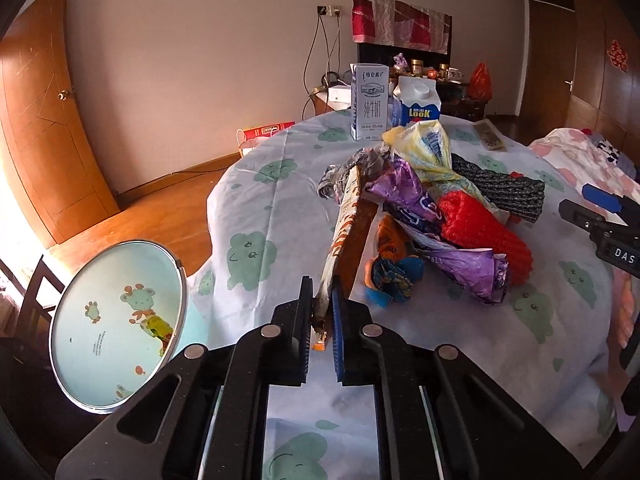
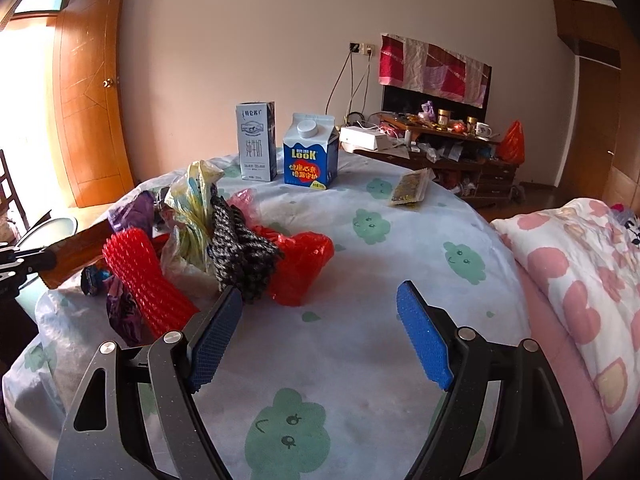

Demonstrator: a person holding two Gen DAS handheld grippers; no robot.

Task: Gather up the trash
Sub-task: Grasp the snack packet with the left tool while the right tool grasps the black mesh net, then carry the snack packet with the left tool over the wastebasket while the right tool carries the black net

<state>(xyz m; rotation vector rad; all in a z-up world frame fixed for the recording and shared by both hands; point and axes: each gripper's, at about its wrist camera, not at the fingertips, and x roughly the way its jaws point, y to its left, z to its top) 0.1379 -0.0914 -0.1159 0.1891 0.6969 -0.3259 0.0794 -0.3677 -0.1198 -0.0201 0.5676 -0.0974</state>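
My left gripper (image 1: 321, 292) is shut on the near end of a long flat brown snack wrapper (image 1: 350, 224), which reaches up into a pile of trash on the table (image 1: 272, 208). The pile holds a purple wrapper (image 1: 404, 192), red foam netting (image 1: 484, 228), a yellow bag (image 1: 428, 148) and a black-grey net sleeve (image 1: 504, 184). In the right wrist view my right gripper (image 2: 320, 300) is open and empty above the cloth, just right of the pile, near the red netting (image 2: 136, 276), the black-grey sleeve (image 2: 240, 248) and a red plastic bag (image 2: 300, 264).
Two cartons stand at the table's far side: a grey milk carton (image 2: 256, 140) and a blue LOOK carton (image 2: 308, 152). A flat gold packet (image 2: 412, 188) lies further right. A round bin with a cartoon liner (image 1: 116, 320) stands left of the table. A bed with a pink quilt (image 2: 580, 280) is on the right.
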